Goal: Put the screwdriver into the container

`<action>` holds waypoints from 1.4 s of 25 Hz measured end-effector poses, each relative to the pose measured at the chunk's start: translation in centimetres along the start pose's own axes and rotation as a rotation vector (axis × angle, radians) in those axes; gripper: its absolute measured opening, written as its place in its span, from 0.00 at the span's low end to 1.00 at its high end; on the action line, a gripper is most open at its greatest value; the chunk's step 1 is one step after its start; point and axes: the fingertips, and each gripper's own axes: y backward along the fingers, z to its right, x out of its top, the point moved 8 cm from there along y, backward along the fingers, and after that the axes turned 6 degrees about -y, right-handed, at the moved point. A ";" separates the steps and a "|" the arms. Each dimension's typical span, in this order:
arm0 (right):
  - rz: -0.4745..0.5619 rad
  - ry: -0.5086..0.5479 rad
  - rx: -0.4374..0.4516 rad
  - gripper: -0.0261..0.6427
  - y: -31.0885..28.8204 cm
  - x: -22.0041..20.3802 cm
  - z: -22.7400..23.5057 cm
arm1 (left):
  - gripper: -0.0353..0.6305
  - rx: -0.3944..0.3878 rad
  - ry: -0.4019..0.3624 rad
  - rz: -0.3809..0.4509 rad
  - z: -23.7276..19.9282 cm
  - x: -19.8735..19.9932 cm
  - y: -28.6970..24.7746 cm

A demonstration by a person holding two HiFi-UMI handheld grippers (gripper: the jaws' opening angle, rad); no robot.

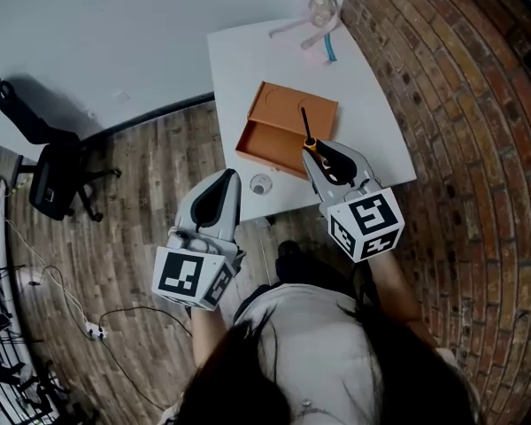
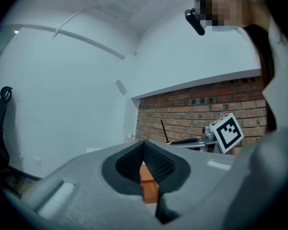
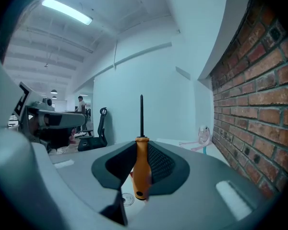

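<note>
A red brick wall [image 1: 460, 78] and a wood-plank floor [image 1: 133, 211] frame a white tabletop [image 1: 239, 69], with a black office chair [image 1: 49, 171] standing well off to the left. An open orange container [image 1: 274, 113] lies on the near half of the tabletop, its shallow walls turned up.

A person holds the right gripper [image 1: 317, 151] at the container's near right corner, clamped on the orange handle of a screwdriver [image 1: 306, 127]. Seen from the head view, the black shaft points away from the person and lies across the container's right side. In the right gripper view the handle sits pinched between the dark pads, shaft rising straight ahead, and from the left gripper the tool shows raised against the brick.

The left gripper [image 1: 227, 184] hangs off the tabletop's near edge, over the floor, jaws closed together with nothing between them.

A small round fitting [image 1: 262, 184] marks the tabletop's near edge just beside the container, and a pink-and-teal item [image 1: 319, 20] rests at the far end.
</note>
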 end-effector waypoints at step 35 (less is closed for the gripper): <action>-0.323 0.131 0.124 0.16 -11.0 -7.8 6.0 | 0.06 0.134 0.052 -0.092 -4.5 -2.6 -4.9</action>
